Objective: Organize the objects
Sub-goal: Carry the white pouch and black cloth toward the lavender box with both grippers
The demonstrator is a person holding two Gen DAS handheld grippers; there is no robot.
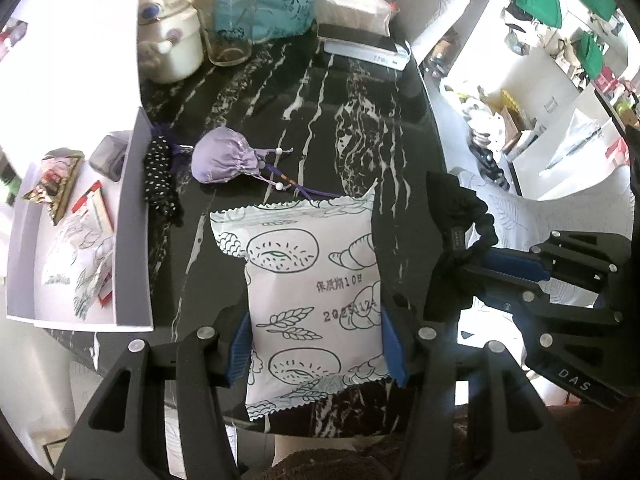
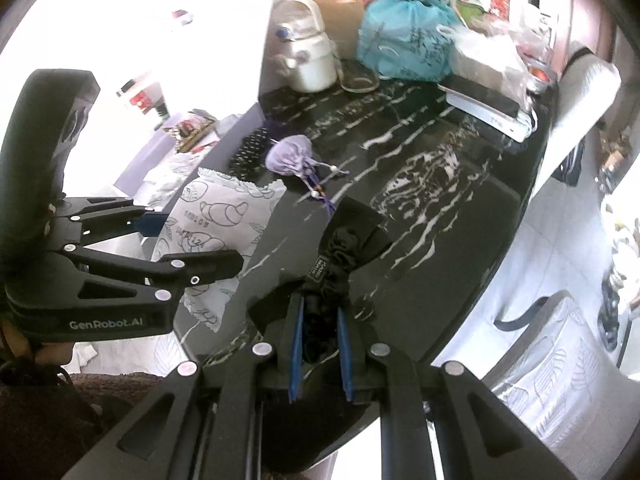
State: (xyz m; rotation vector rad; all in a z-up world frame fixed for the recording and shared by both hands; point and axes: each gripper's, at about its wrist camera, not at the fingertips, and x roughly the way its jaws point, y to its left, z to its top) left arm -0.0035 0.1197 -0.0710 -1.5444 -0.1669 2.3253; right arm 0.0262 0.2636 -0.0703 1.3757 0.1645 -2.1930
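My left gripper [image 1: 314, 344] is shut on a white snack packet [image 1: 312, 280] printed with bread drawings, held over the black marble table [image 1: 340, 120]. The packet also shows in the right wrist view [image 2: 216, 224], with the left gripper [image 2: 168, 248] around it. My right gripper [image 2: 320, 344] is shut on a black hair bow with a scrunchie [image 2: 348, 240]; it shows at the right of the left wrist view [image 1: 456, 232]. A purple drawstring pouch [image 1: 224, 160] and a black dotted hair piece [image 1: 160, 180] lie on the table.
A white box [image 1: 132, 240] at the left holds snack packets and wrappers. At the table's far end stand a white kettle [image 1: 172, 40], a glass [image 1: 228, 48], a teal bag [image 1: 268, 0] and a flat grey device [image 1: 364, 48]. The table edge drops off at right.
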